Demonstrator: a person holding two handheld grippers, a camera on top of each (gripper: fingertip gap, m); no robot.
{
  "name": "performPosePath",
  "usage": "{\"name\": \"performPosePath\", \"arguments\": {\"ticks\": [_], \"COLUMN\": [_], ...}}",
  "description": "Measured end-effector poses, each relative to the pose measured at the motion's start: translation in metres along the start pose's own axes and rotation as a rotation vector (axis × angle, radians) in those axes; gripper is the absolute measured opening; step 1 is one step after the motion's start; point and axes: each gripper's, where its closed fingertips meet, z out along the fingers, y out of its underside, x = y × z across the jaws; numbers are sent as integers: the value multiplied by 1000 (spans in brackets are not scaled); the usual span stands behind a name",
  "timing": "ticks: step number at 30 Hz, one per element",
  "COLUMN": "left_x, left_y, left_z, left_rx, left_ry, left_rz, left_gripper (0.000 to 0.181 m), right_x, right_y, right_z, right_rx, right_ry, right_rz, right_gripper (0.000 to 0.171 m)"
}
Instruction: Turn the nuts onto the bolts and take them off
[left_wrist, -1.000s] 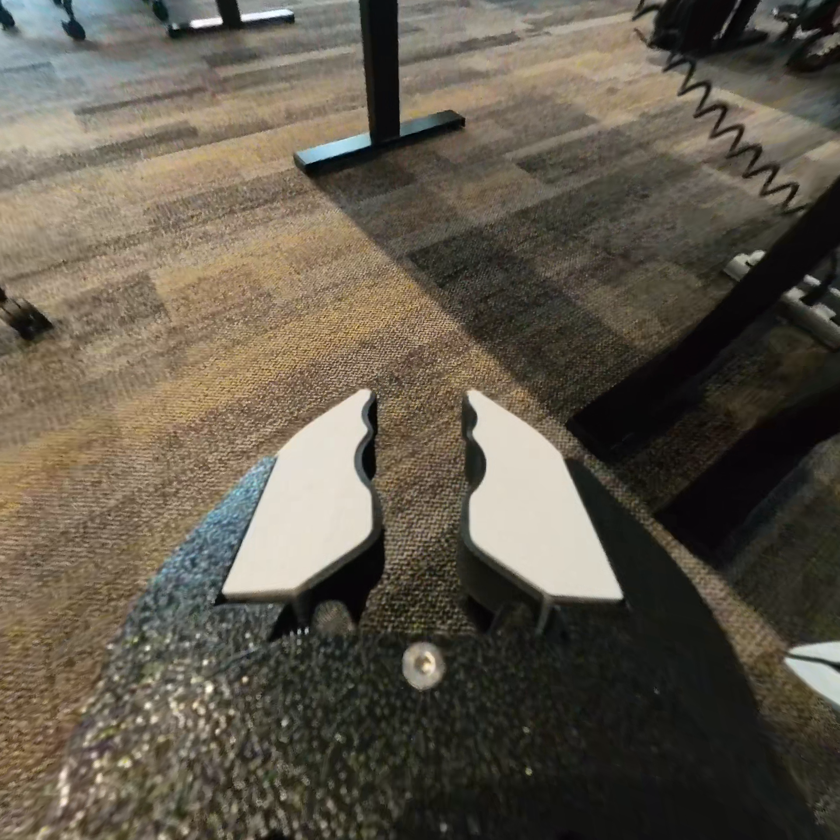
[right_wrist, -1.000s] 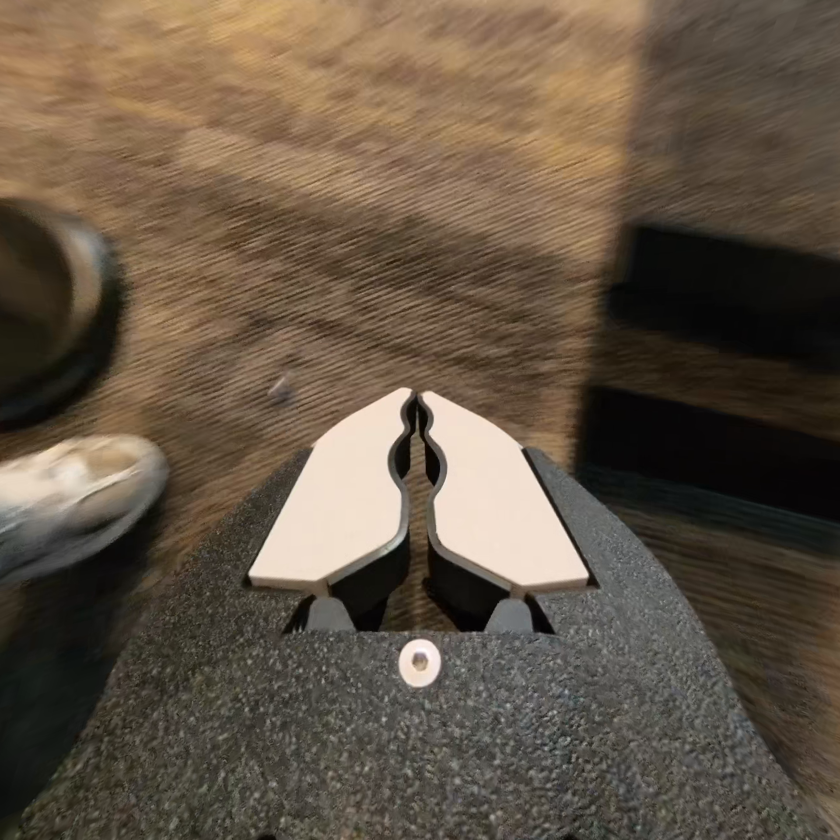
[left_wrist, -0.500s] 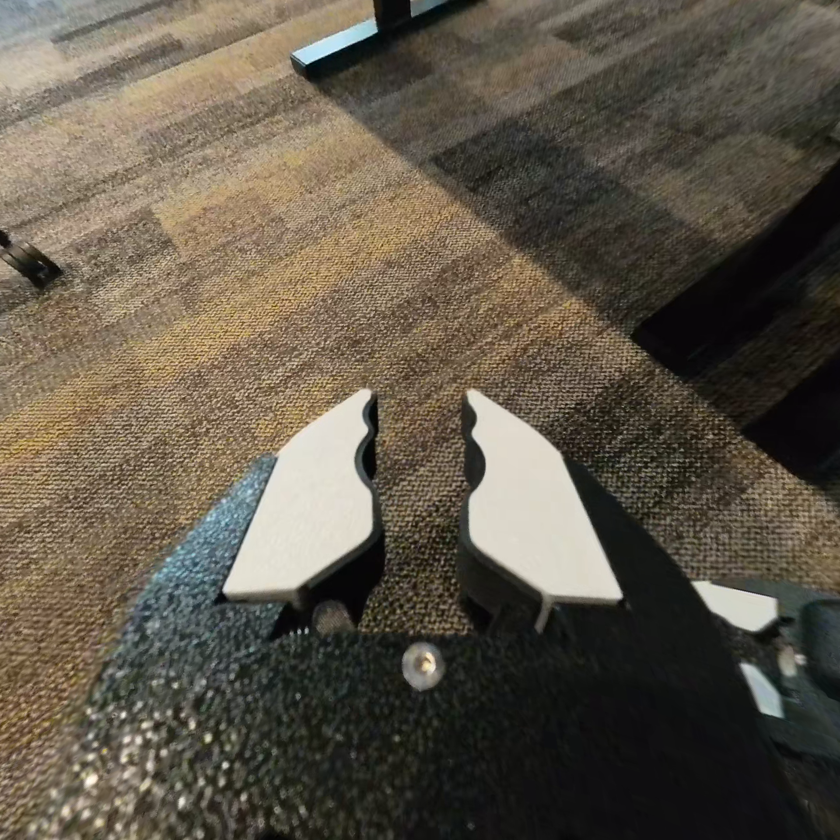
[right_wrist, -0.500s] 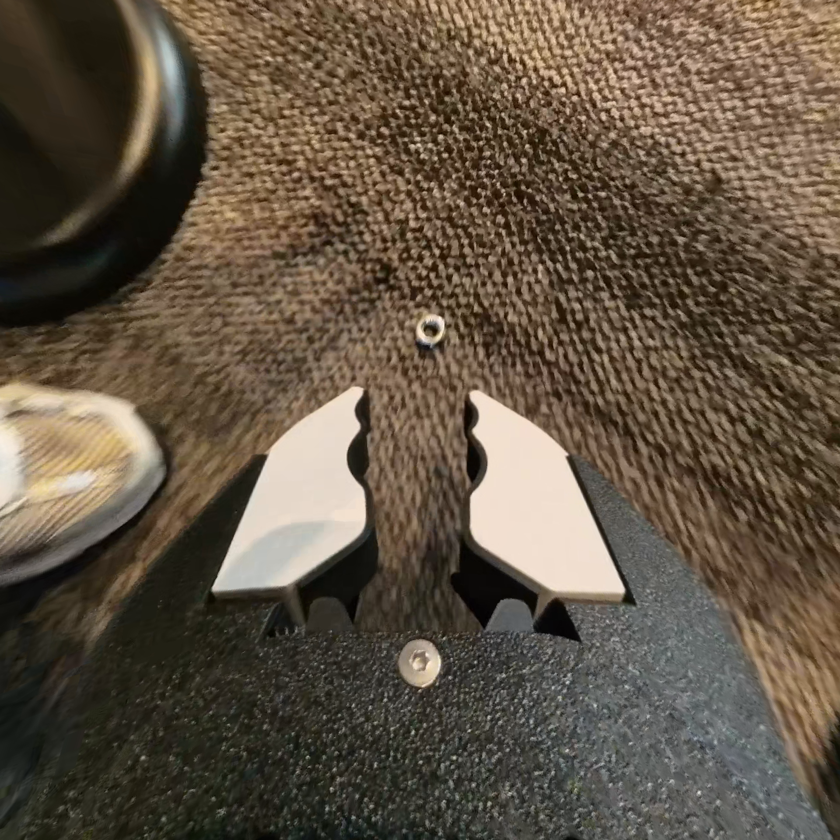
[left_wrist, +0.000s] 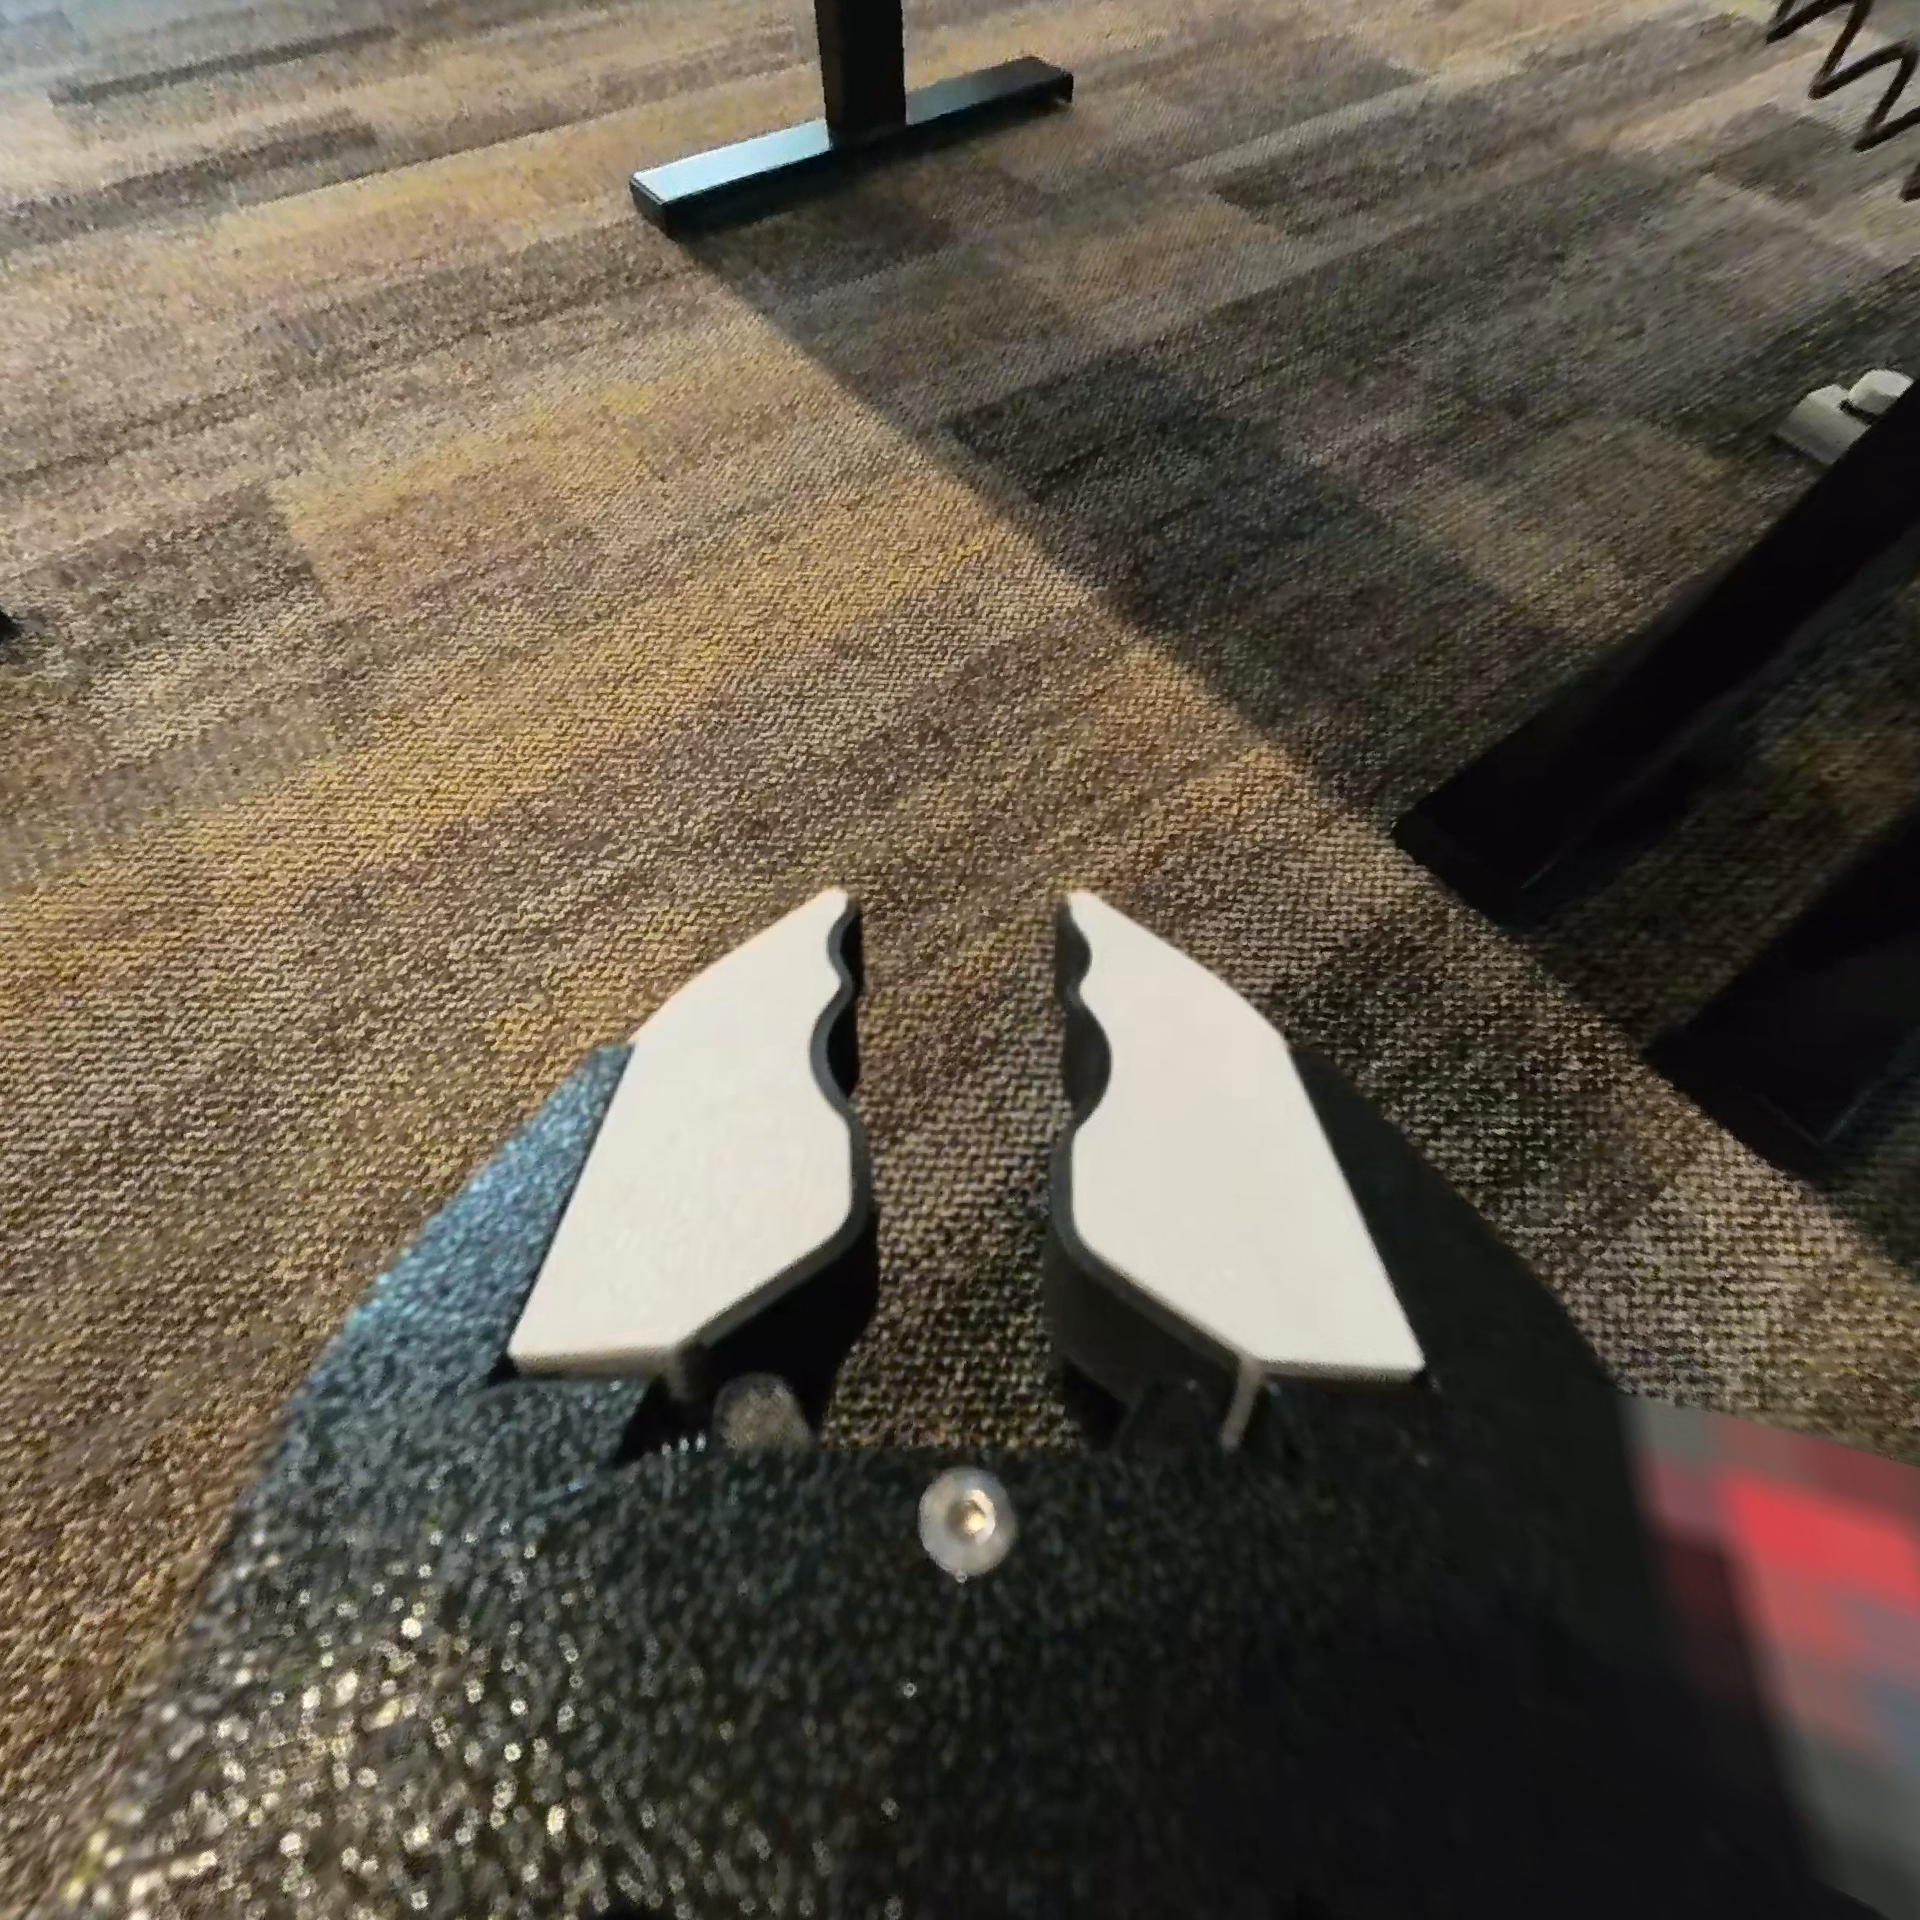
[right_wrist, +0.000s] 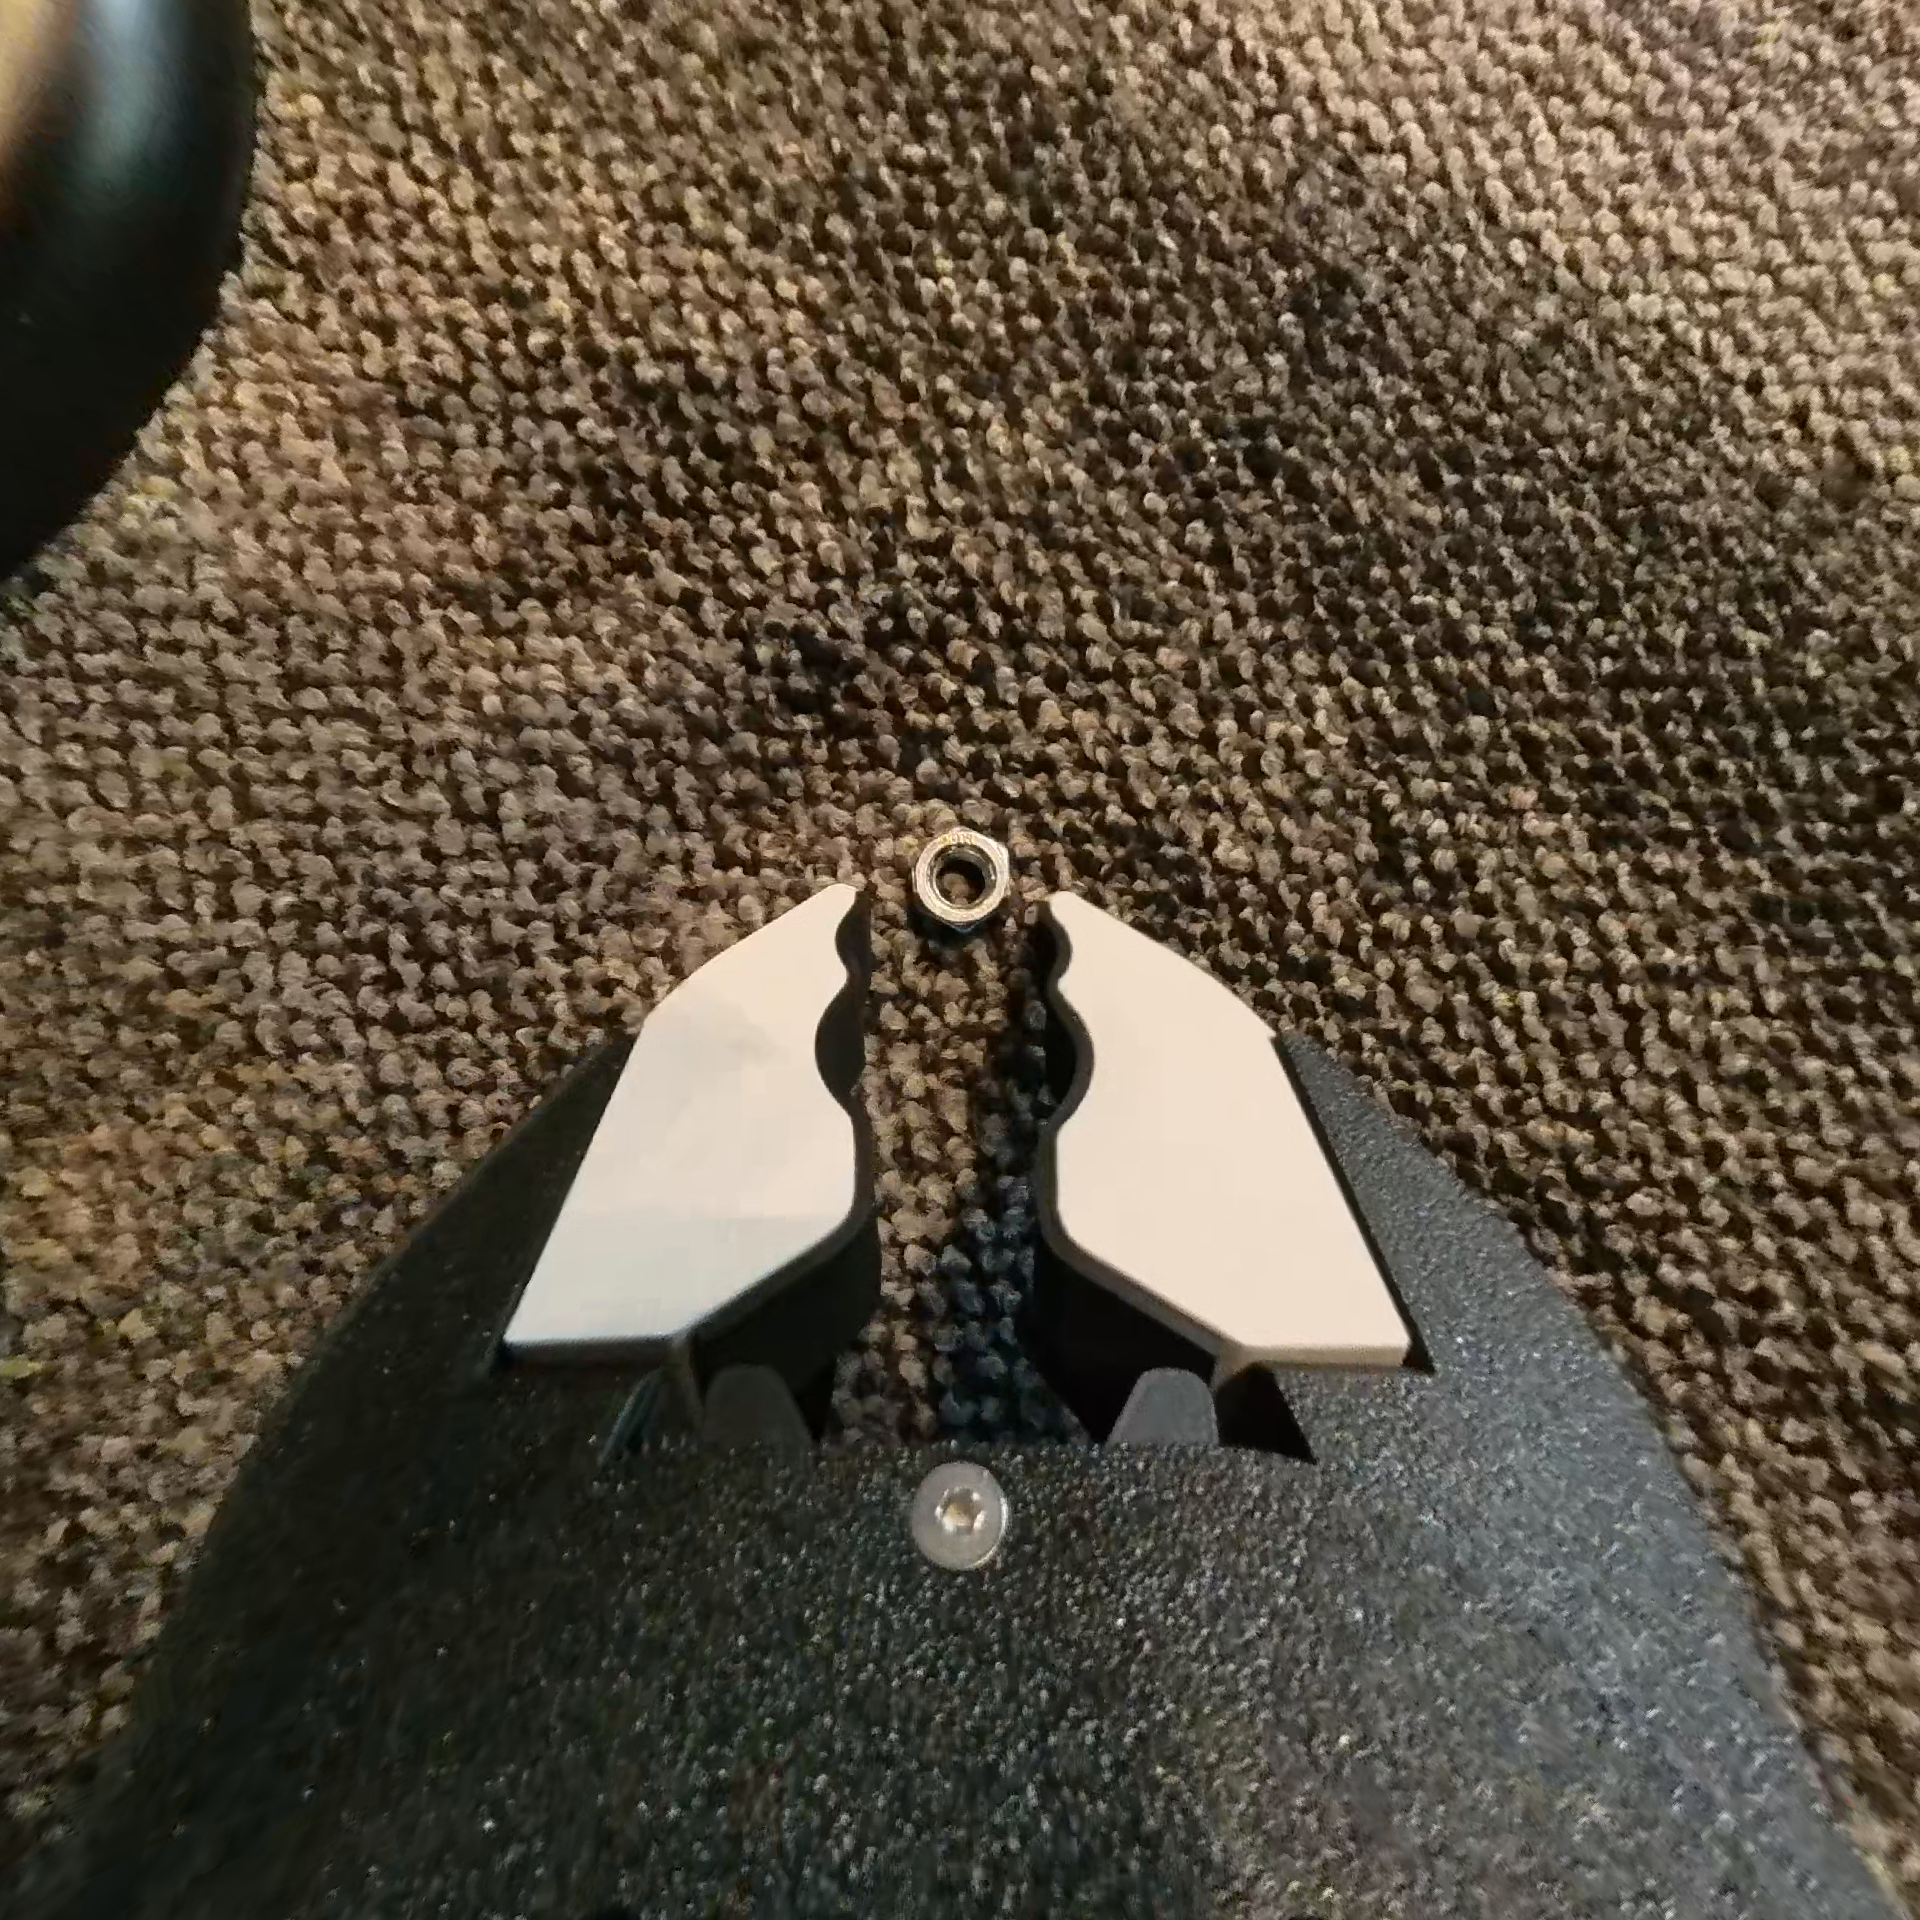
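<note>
In the left wrist view the left gripper (left_wrist: 958, 914) stays spread and empty above bare carpet (left_wrist: 520, 727), no bolt visible. In the right wrist view the right gripper (right_wrist: 951, 902), spread, has closed in: the nut (right_wrist: 956, 881) now lies flat between its fingertips, apparently a dropped nut's retrieval.

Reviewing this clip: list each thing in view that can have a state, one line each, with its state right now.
Right gripper: open, empty, low over the carpet, fingertips either side of the nut.
Nut: lying flat on the carpet, hole facing up, not gripped, on no bolt.
Left gripper: open, empty, above bare carpet.
Black desk foot: standing flat on the carpet, far ahead of the left gripper.
Bolts: none in view.
</note>
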Motion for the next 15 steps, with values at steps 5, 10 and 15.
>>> {"name": "performPosePath", "arguments": {"ticks": [5, 10, 15], "left_x": [-1, -7, -12], "left_y": [-3, -6, -6], "left_z": [-2, -4, -3], "left_rx": [9, 17, 16], "left_ry": [8, 2, -8], "left_rz": [4, -11, -18], "left_gripper": [35, 35, 34], "right_x": [2, 4, 6], "right_y": [-1, -4, -4], "right_z": [1, 3, 4], "right_rx": [2, -24, -57], "right_ry": [-30, -46, -28], "right_rz": [34, 14, 16], "right_gripper": [28, 29, 17]}}
